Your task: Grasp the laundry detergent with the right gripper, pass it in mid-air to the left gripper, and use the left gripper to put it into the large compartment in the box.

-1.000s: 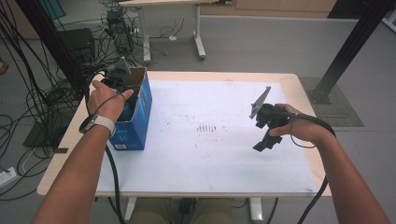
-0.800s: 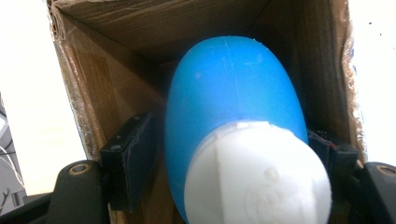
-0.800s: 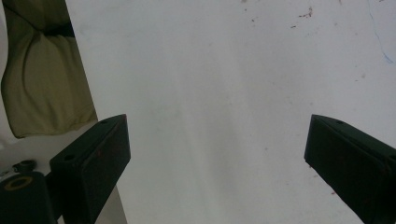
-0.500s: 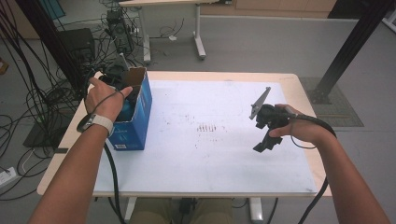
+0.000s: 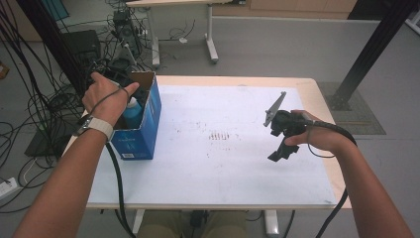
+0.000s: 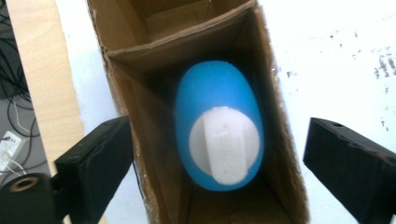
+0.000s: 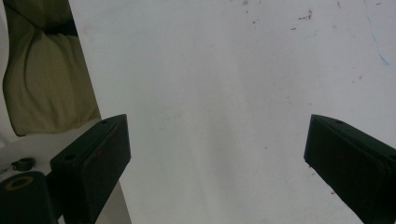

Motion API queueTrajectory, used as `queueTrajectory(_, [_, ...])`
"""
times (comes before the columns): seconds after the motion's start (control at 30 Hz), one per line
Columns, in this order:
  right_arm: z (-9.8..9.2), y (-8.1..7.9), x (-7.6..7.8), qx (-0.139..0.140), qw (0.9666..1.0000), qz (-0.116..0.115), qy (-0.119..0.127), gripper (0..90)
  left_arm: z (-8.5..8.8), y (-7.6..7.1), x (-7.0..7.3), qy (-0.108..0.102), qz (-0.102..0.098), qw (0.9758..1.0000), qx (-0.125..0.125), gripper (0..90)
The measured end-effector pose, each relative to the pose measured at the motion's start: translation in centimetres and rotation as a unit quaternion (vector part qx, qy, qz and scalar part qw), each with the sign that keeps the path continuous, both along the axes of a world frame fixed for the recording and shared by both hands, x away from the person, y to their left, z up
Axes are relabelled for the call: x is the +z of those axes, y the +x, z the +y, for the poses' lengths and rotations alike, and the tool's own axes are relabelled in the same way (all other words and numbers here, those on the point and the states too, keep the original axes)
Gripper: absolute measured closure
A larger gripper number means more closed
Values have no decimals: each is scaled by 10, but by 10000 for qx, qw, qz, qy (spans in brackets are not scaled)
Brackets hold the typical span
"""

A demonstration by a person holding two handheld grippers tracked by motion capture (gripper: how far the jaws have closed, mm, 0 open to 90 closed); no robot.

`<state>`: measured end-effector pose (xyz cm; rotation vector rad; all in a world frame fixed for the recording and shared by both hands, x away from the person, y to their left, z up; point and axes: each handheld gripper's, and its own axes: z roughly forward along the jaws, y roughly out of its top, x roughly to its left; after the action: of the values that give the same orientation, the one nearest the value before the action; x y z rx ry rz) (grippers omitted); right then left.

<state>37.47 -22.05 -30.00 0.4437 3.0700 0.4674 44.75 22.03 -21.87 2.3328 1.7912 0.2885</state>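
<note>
A blue bottle with a white cap is seen standing upright inside an open cardboard box, in the compartment nearest the camera of the left gripper view; a cardboard divider closes that compartment off from another one behind it. The same bottle is seen in the high view inside the blue-sided box, which sits at the left edge of the white table. The left gripper is held above the box, pointing down into it, and its jaws have just been opening: they now stand wide apart on either side of the box, with the bottle below and between them but not touched by either pad, so the bottle is released. In the high view the left hand is seen over the box's far end. The right gripper is held by the right hand above the right part of the table, well apart from the box; in the right gripper view its jaws are spread wide over bare white tabletop with nothing between them.
</note>
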Motion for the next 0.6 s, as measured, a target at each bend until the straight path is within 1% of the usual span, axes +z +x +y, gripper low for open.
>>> queueTrajectory(0.03, [0,0,1,2,10000,-15,-7,70,-1,-1,2,-45,-18,10000,22,74])
queueTrajectory(0.13, [-1,-1,2,-15,10000,-40,9,70,-3,-2,11,-81,-72,9999,-94,73])
queueTrajectory(0.2, [-2,-1,2,-47,10000,-53,25,70,-4,-4,17,-178,-116,9996,-190,73])
queueTrajectory(0.27, [-2,-2,2,-71,10000,-40,21,70,-7,-6,24,-240,-103,9991,-328,72])
queueTrajectory(0.3, [-3,-2,2,-80,10000,-36,12,70,-8,-7,28,-262,-135,9988,-402,70])
queueTrajectory(0.37, [-3,-2,3,-79,10000,-36,-2,70,-11,-10,36,-233,-187,9981,-531,67])
queueTrajectory(0.5, [-3,-3,6,-89,9999,-62,-23,69,-18,-14,50,-264,-324,9957,-830,68])
queueTrajectory(0.6, [-4,-3,7,-120,9999,-71,-17,68,-24,-18,59,-280,-398,9929,-1081,68])
